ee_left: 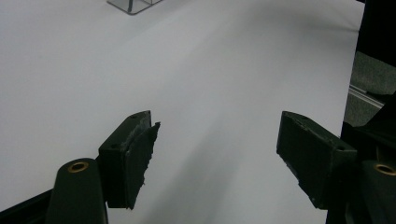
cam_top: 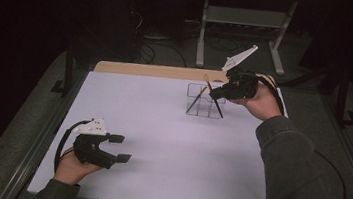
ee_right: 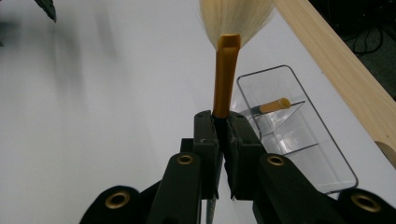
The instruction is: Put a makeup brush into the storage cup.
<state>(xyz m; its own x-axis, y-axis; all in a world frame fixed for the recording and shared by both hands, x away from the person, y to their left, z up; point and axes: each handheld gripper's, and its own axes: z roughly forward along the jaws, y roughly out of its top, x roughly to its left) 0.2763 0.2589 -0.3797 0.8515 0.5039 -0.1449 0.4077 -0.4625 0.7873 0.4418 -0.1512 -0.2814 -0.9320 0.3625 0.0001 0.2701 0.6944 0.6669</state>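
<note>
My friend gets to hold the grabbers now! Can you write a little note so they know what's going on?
Right gripper: shut on a makeup brush with a gold ferrule and pale bristles, held above the clear plastic divided organizer at the far side of the white table.
Left gripper: open, nothing between its jaws, low over the near left part of the table.
Done: one dark-handled brush leans in the organizer.
Left: whether the held brush is going in or coming out cannot be told; probably lower it into a free compartment, then let go.
</note>
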